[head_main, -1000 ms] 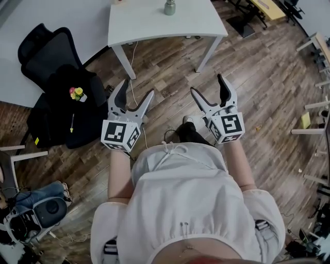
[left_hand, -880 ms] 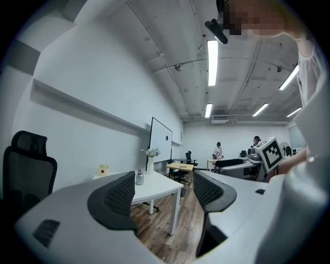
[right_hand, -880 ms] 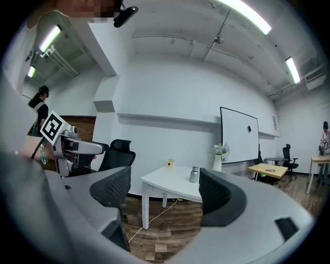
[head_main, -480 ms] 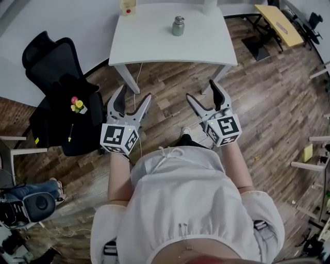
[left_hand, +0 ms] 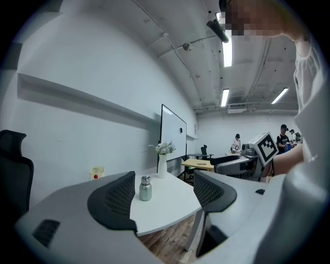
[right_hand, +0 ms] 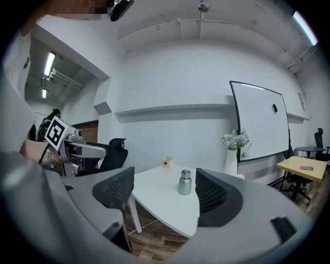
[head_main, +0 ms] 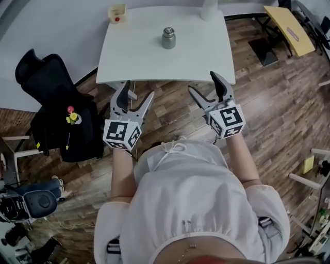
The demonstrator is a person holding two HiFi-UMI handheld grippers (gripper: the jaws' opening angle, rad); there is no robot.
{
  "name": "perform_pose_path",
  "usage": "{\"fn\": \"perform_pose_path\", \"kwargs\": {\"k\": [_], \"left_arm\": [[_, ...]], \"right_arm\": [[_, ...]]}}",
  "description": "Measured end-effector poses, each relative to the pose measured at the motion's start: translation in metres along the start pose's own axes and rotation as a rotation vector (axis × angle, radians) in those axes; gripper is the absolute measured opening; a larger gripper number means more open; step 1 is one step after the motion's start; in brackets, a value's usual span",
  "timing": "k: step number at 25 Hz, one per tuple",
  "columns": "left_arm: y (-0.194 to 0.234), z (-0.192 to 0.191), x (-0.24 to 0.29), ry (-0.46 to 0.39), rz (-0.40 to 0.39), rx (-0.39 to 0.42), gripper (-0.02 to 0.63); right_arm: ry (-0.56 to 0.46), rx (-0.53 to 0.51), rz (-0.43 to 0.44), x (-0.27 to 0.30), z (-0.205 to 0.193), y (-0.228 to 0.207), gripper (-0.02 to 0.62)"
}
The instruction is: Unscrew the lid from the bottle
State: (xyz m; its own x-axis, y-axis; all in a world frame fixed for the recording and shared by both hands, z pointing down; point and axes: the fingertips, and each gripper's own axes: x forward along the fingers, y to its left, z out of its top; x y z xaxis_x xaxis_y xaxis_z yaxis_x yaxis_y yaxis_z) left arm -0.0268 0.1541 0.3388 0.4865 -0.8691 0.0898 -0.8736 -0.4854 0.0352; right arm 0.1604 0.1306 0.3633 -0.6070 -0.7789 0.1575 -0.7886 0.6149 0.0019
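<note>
A small steel bottle point(head_main: 168, 38) with its lid on stands upright on the white table point(head_main: 134, 56), towards the far side. Both grippers hover over the wooden floor, just short of the table's near edge. My left gripper point(head_main: 136, 93) is open and empty, and in the left gripper view the bottle point(left_hand: 145, 188) shows far off between its pads. My right gripper point(head_main: 203, 85) is open too. Its jaws have just been closing a little with nothing between them. The right gripper view frames the bottle point(right_hand: 185, 182) in the distance.
A yellow box point(head_main: 117, 13) with a red dot and a white vase point(head_main: 209, 7) stand at the table's far edge. A black office chair point(head_main: 51, 87) draped with dark cloth is on the left. A yellow desk point(head_main: 289, 23) stands at the far right.
Both grippers and the person have moved forward towards the table. The table and bottle now sit nearer and lower in the head view.
</note>
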Motion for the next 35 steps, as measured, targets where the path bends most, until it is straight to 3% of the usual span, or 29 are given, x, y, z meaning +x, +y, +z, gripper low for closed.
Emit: {"fn": "perform_pose_path", "kwargs": {"k": [8, 16, 26, 35], "left_arm": [[0.012, -0.014, 0.074, 0.064, -0.022, -0.015, 0.354], [0.054, -0.030, 0.163, 0.112, -0.118, -0.042, 0.356], [0.109, -0.097, 0.274, 0.271, -0.320, -0.007, 0.365], [0.115, -0.164, 0.336, 0.350, -0.530, 0.042, 0.367]], "right_arm": [[0.059, 0.033, 0.029, 0.049, -0.010, -0.056, 0.367], [0.130, 0.025, 0.073, 0.123, -0.007, -0.088, 0.367], [0.308, 0.062, 0.073, 0.248, -0.033, -0.127, 0.364], [0.541, 0.071, 0.156, 0.317, -0.081, -0.130, 0.338]]}}
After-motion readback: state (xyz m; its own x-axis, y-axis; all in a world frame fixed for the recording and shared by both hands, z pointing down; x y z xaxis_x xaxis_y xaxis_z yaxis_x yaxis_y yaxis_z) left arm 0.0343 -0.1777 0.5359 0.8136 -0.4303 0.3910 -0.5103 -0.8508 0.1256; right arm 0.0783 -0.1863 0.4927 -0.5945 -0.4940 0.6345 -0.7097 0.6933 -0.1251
